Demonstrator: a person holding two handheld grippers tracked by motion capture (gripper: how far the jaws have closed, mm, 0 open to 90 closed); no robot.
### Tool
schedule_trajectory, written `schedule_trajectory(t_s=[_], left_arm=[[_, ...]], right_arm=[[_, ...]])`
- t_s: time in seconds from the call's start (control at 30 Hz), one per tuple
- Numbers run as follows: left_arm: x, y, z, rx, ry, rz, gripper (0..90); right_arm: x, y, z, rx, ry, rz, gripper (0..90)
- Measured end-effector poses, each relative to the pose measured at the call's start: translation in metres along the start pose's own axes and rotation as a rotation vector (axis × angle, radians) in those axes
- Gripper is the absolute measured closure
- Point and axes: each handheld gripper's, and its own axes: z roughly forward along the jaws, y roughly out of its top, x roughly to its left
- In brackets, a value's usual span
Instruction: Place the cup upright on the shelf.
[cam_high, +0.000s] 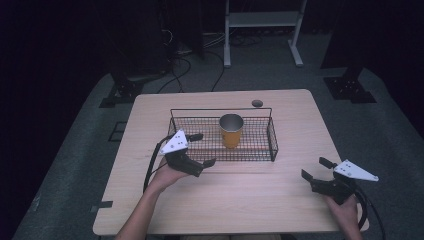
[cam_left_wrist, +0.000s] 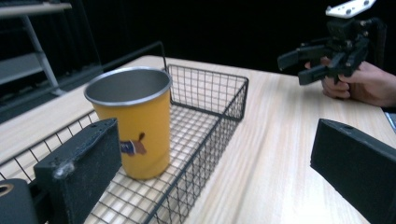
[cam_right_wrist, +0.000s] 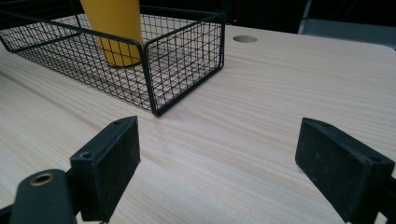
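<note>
Nearest the person, at the front right of the pale wooden table, the right gripper is held low over the bare tabletop. Its two black jaws stand wide apart and hold nothing; in the right gripper view only wood grain lies between them. It is well apart from the basket.

Farther in, on the left, the left gripper is held at the front left part of the shallow black wire basket. Its jaws are likewise spread wide and empty. One jaw reaches over the basket's left end, the other lies outside the front wall. In the left gripper view the near jaw stands just beside the cup; whether it touches it cannot be told.

The yellow metal cup with a bare steel rim and inside stands upright on the basket floor, about midway along its length, mouth up and nothing visible in it.

Beyond the basket, a small round hole sits near the table's far edge.
</note>
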Motion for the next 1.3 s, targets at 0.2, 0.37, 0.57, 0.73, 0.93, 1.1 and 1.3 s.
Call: schedule_trajectory(t_s=[0.2, 0.37, 0.57, 0.73, 0.93, 1.1, 1.3], left_arm=[[-0.005, -0.002, -0.002, -0.016, 0.003, 0.003, 1.2], [-0.008, -0.008, -0.004, 0.002, 0.0, -0.007, 1.2], [-0.013, -0.013, -0.008, -0.012, 0.007, -0.006, 1.2], [-0.017, -0.019, -0.011, -0.013, 0.015, -0.013, 1.2], [-0.019, -0.025, -0.013, -0.017, 0.015, -0.027, 1.2], [-0.022, -0.029, -0.015, -0.019, 0.021, -0.029, 1.2], [-0.027, -0.033, -0.019, -0.02, 0.027, -0.029, 1.2]], right_arm=[[0.0, 0.0, 0.0, 0.001, 0.0, 0.0, 12.9], [0.0, 0.0, 0.0, 0.001, 0.0, 0.0, 12.9], [0.0, 0.0, 0.0, 0.001, -0.001, 0.001, 12.9], [0.0, 0.0, 0.0, 0.001, 0.0, -0.001, 12.9], [0.0, 0.0, 0.0, 0.002, 0.0, -0.001, 12.9], [0.0, 0.0, 0.0, 0.002, 0.0, -0.002, 12.9], [0.0, 0.0, 0.0, 0.002, 0.0, -0.002, 12.9]])
